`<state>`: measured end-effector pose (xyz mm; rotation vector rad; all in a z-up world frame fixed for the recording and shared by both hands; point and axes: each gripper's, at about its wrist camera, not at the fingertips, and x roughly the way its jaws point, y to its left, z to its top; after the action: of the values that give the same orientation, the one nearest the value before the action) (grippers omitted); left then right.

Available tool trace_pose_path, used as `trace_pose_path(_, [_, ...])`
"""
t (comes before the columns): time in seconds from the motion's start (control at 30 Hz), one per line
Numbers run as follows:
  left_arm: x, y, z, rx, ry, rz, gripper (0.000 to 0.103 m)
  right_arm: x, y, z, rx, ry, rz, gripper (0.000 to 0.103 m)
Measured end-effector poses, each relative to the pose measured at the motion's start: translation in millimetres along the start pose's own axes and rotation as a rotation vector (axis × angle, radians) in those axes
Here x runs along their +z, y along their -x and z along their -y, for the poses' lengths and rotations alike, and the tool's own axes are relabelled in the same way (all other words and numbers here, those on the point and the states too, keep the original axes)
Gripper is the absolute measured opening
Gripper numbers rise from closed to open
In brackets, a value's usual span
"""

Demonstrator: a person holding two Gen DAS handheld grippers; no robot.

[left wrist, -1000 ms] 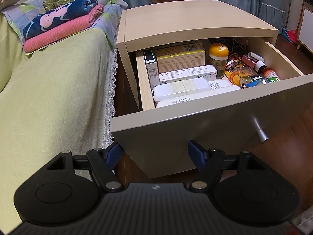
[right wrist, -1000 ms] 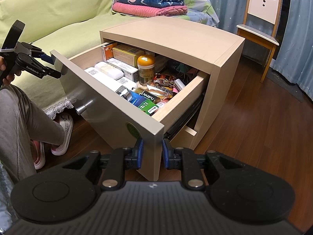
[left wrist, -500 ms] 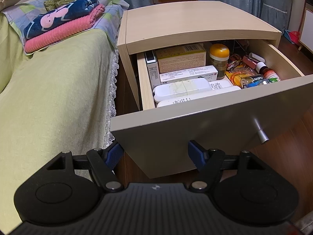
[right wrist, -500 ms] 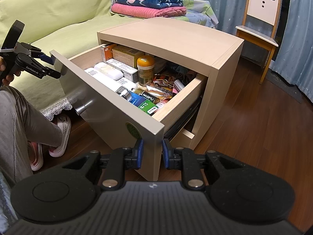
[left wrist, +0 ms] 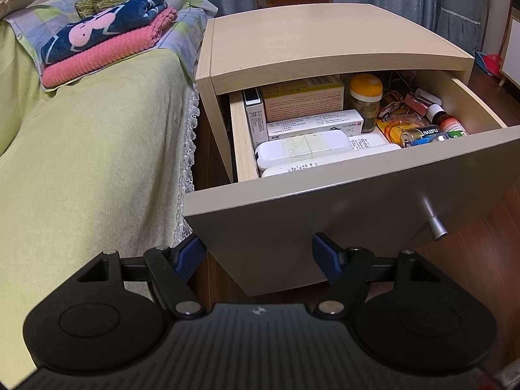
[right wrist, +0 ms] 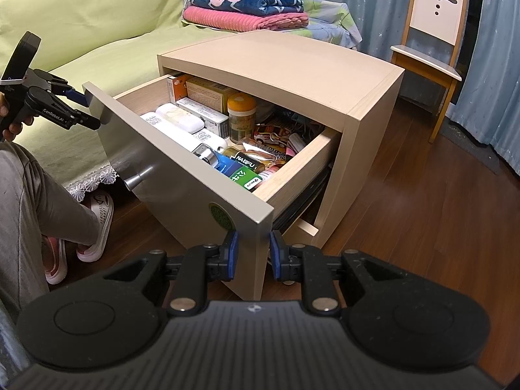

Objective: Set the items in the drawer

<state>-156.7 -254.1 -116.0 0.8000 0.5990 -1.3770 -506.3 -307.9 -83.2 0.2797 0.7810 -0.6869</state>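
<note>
We clamp the right hand-held gripper (right wrist: 251, 255) on the stiff, heavily loaded drawer (right wrist: 182, 175) front's corner, while the left hand-held gripper (left wrist: 258, 258) spreads wide, empty, at the opposite edge.

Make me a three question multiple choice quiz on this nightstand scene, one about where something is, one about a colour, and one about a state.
1. Where do the folded blankets lie?
A. on the sofa
B. on the chair
C. on the floor

2. What colour is the cap of the jar in the drawer?
A. blue
B. yellow
C. white

3. How is the drawer?
A. shut
B. lifted out onto the floor
C. pulled open and full of things

Answers:
1 A, they sit on the green sofa behind the nightstand.
2 B, the cap shows yellow in both views.
3 C, the front stands out from the nightstand with boxes and bottles in view inside.
</note>
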Motion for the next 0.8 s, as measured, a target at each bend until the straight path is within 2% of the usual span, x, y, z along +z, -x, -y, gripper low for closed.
trace_pose_path(0.8, [1.1,-1.4,-1.0,0.003,0.0,0.004,0.073,2.2,-1.2,2.4,-0.013,0.0,0.01,0.018])
